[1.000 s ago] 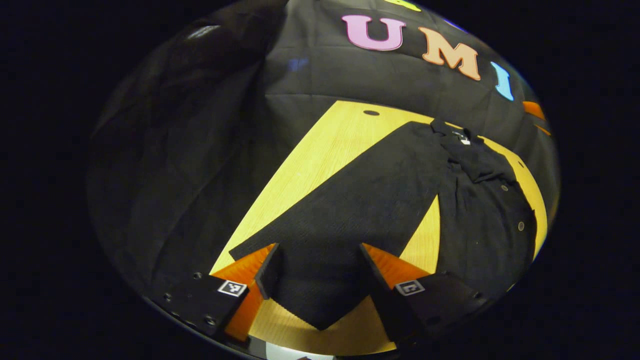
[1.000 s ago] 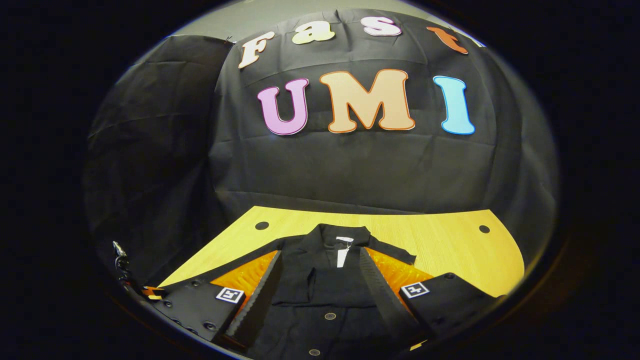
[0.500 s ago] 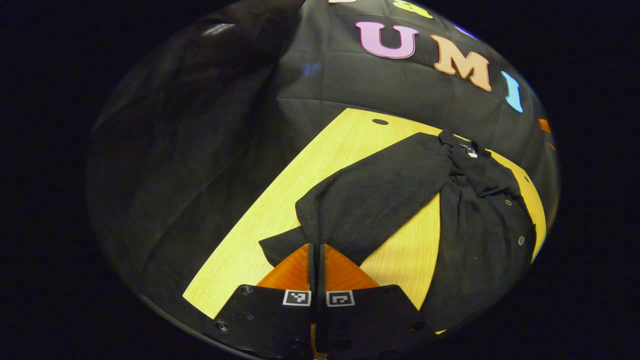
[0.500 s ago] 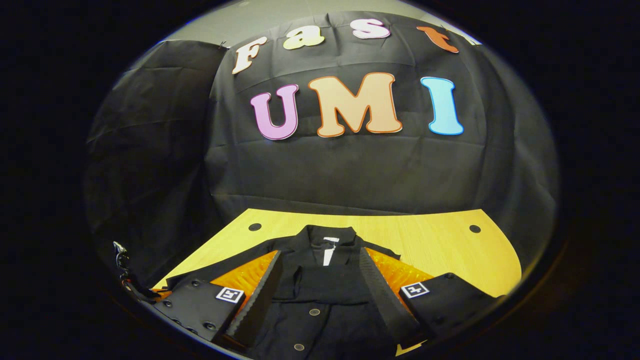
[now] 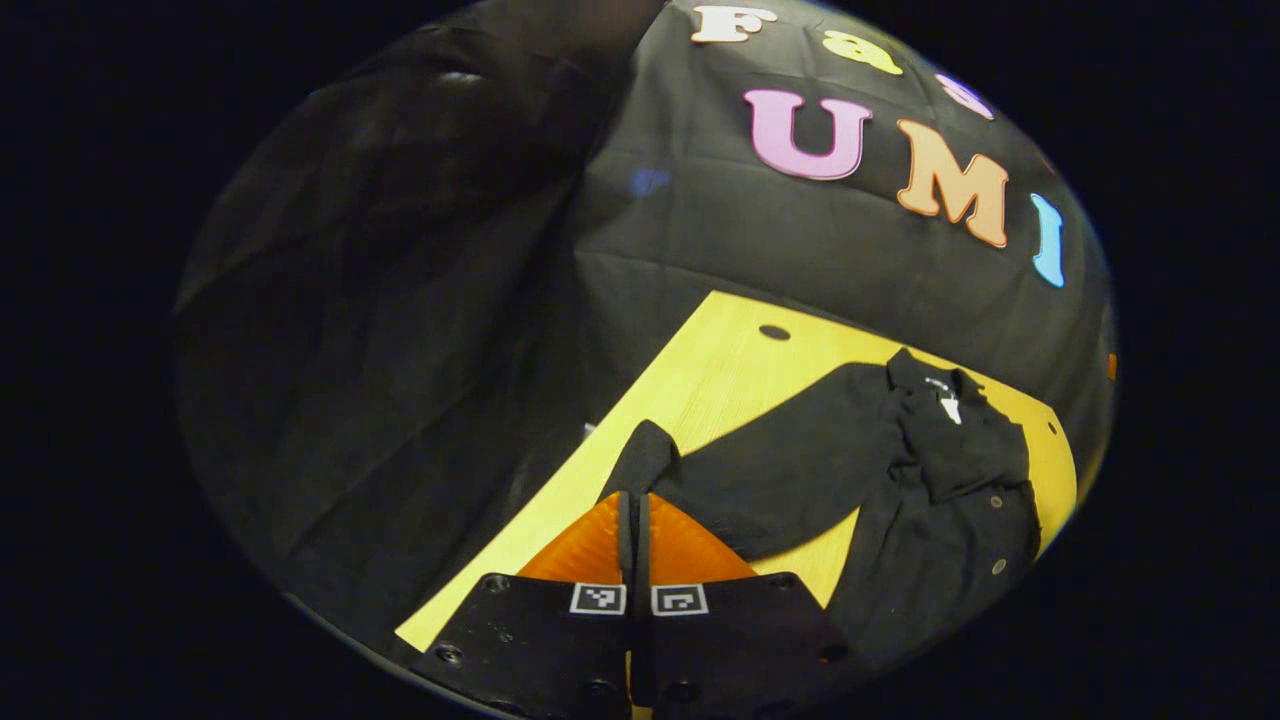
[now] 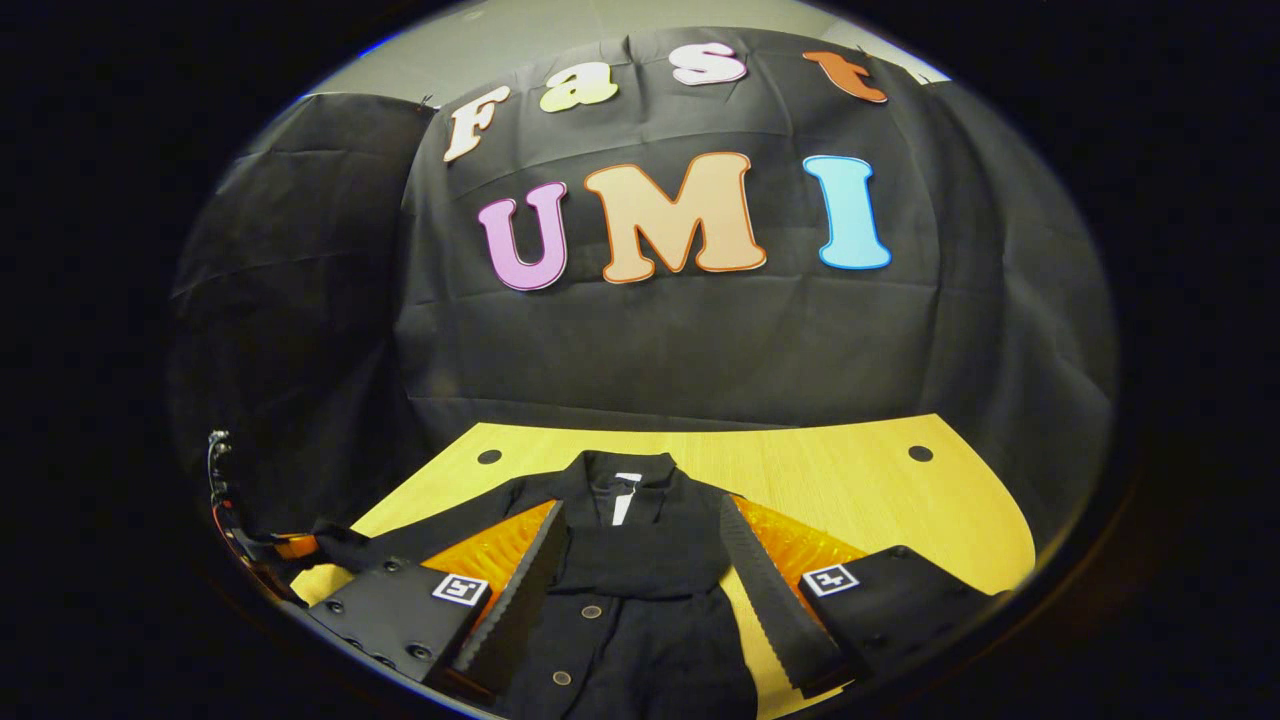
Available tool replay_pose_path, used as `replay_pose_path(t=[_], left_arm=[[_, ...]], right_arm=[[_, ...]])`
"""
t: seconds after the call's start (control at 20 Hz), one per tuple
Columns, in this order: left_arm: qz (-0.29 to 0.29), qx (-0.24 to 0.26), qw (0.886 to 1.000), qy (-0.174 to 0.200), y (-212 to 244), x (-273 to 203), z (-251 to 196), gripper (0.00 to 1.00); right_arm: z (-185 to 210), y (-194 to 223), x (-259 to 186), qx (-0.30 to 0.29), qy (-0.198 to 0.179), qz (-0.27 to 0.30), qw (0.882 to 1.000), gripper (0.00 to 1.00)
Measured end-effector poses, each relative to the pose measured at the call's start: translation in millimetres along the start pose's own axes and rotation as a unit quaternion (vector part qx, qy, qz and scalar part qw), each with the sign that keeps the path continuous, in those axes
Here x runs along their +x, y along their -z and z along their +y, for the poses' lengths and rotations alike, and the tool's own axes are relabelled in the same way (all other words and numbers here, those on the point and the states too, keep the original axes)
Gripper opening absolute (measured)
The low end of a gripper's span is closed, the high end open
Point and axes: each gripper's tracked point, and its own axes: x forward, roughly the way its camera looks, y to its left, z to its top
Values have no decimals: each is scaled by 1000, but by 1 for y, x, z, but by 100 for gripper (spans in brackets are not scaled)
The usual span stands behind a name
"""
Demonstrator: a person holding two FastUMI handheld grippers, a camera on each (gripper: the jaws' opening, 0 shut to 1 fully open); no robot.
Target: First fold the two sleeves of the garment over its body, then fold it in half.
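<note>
A black button-front garment [image 5: 950,530] lies on the yellow wooden table [image 5: 720,370], collar [image 5: 930,385] toward the wall. Its long sleeve [image 5: 790,470] stretches toward my left gripper [image 5: 634,497], which is shut on the cuff and holds it raised off the table. In the right gripper view the garment's body [image 6: 640,610] lies directly below my right gripper [image 6: 640,505], whose fingers stand open on either side of the chest, with the collar [image 6: 625,475] just ahead. The held sleeve [image 6: 420,535] runs left to the left gripper [image 6: 280,545] at the table's edge.
The table [image 6: 850,490] shows bare wood to the right of the garment and behind the collar. Two small dark holes [image 6: 490,456] [image 6: 920,453] sit near its far corners. Black cloth walls close the booth behind and to the left.
My left gripper went from open around the sleeve end to shut on it, then lifted and drew it back, bunching the sleeve. The right gripper stayed open and backed off slightly.
</note>
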Motion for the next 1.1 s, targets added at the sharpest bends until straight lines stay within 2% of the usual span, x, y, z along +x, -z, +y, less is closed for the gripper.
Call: replay_pose_path(t=[0.35, 0.65, 0.9, 1.1], left_arm=[[-48, 25, 998, 43, -56, 5, -59, 0], [-95, 52, 990, 90, -101, 9, -117, 0], [-113, 85, 981, 131, -124, 16, -176, 0], [-110, 91, 975, 167, -129, 17, -230, 0]], right_arm=[[-21, 6, -16, 18, 5, -7, 1000, 98], [-34, 17, -29, 25, 6, -6, 1000, 98], [-57, 26, -43, 54, 15, -7, 998, 98], [-82, 33, -57, 69, 35, -8, 997, 98]])
